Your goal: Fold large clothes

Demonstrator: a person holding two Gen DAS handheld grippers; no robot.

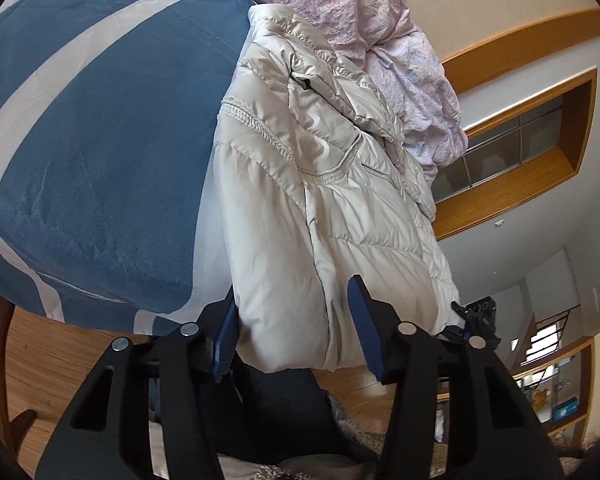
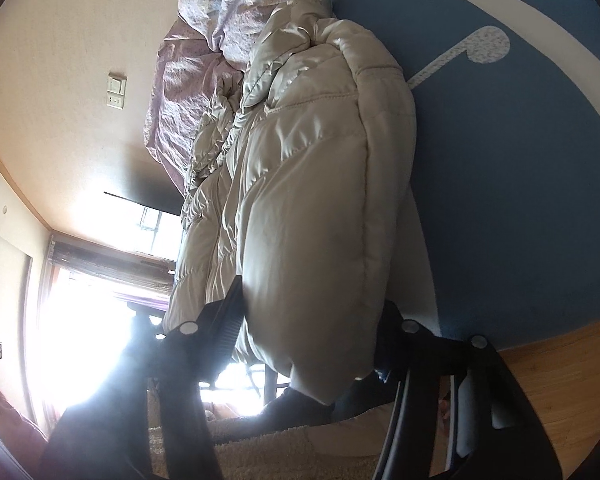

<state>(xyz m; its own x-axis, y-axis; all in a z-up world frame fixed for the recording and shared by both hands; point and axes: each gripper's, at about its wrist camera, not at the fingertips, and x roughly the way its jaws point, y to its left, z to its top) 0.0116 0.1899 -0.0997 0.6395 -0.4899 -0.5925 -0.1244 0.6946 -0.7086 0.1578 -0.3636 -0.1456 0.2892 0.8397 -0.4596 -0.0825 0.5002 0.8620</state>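
Observation:
A beige puffer jacket (image 1: 320, 184) lies on the bed, its hem hanging over the near edge. In the left wrist view my left gripper (image 1: 294, 292) straddles the hem's left corner. Its blue pads (image 1: 364, 320) press the padded cloth from both sides. In the right wrist view the jacket (image 2: 320, 200) bulges as a thick fold. It fills the gap of my right gripper (image 2: 314, 296), whose left finger dents it. The right finger is partly hidden behind the fabric. A black part of the other gripper (image 1: 476, 314) shows at the hem's right corner.
The bed cover (image 1: 92, 128) is blue with white bands. A crumpled pink quilt (image 1: 364, 20) lies beyond the jacket by the wall. Wooden floor (image 2: 548, 376) shows below the bed edge, with a pale rug (image 2: 260, 452) near me. A bright window (image 2: 100, 320) glares at the left.

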